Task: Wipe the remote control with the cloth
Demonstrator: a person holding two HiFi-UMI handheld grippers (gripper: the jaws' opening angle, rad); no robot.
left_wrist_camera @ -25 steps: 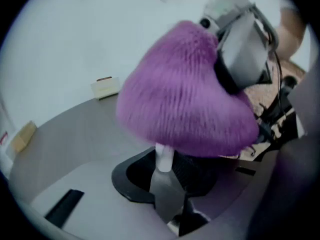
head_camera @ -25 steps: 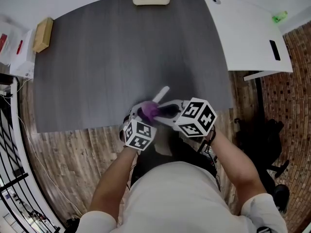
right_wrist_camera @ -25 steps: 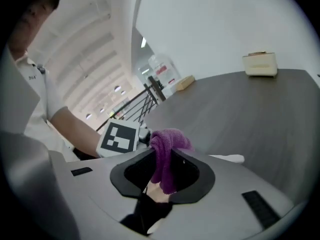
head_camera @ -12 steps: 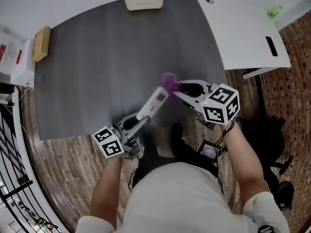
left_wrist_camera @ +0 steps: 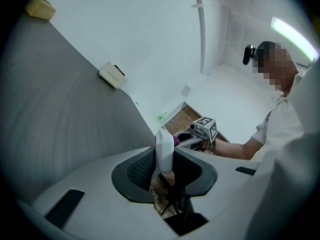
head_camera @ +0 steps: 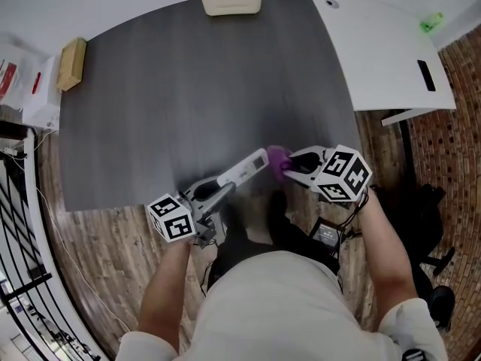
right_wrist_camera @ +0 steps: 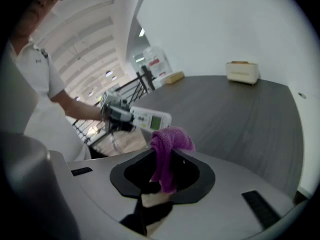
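Remote control (head_camera: pixel 242 170): slim white plastic bar with a small screen, above the near edge of the dark wood-grain table (head_camera: pixel 188 89). One end is clamped in the left gripper (head_camera: pixel 210 192). Cloth (head_camera: pixel 278 156): purple, fuzzy, bunched; pinched in the right gripper (head_camera: pixel 299 168), just beside the remote's free end.

The near end of the remote control (head_camera: pixel 242 171) is hidden inside the left gripper (head_camera: pixel 213 189), the bottom of the cloth (head_camera: pixel 277 156) is tucked out of sight in the right gripper (head_camera: pixel 291 168), and the little green thing (head_camera: pixel 430 25) far off is too small to tell.
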